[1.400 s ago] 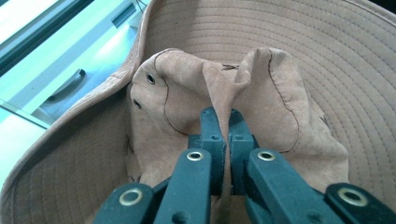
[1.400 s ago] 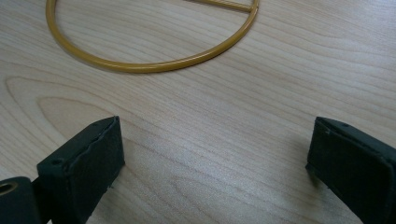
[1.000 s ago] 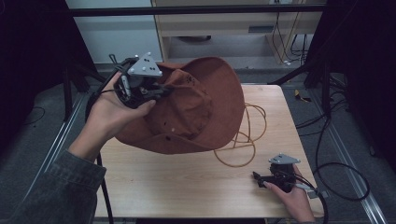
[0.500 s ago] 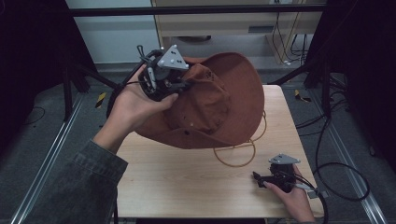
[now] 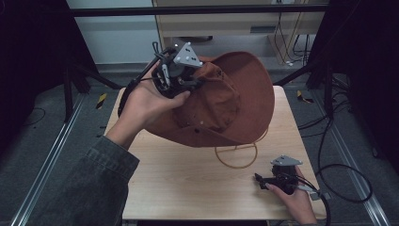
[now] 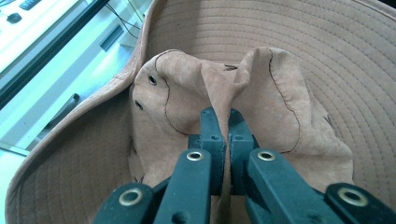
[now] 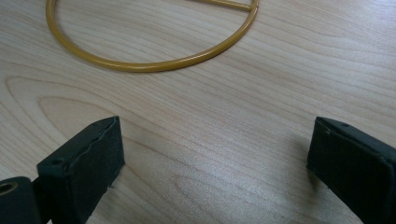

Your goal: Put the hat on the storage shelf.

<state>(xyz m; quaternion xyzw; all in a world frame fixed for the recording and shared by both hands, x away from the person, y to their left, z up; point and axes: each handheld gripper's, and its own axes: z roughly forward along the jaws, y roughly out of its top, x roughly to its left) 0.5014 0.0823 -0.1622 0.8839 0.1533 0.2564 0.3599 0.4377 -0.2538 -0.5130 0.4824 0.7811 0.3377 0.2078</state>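
A brown wide-brimmed hat (image 5: 230,101) hangs tilted over the back of the wooden table (image 5: 188,188), its brim rising toward the far right. My left gripper (image 5: 195,84) is shut on a pinched fold of the hat's crown (image 6: 224,93), with the cloth squeezed between the two jaws (image 6: 223,126). A yellow cord (image 5: 235,155) trails from the hat and loops on the table; the same cord (image 7: 154,60) curves across the wood ahead of my right gripper. My right gripper (image 5: 261,180) rests on the table at the front right, its jaws open with bare wood between them (image 7: 210,158).
Black cables (image 5: 339,169) run off the table's right side. Black frame posts (image 5: 70,80) stand at the left and right, and a cabinet (image 5: 226,23) sits behind the table. The person's grey sleeve (image 5: 89,188) crosses the front left corner.
My left gripper has carried the hat to the right and slightly up, and the brim has swung higher. The right gripper has stayed put.
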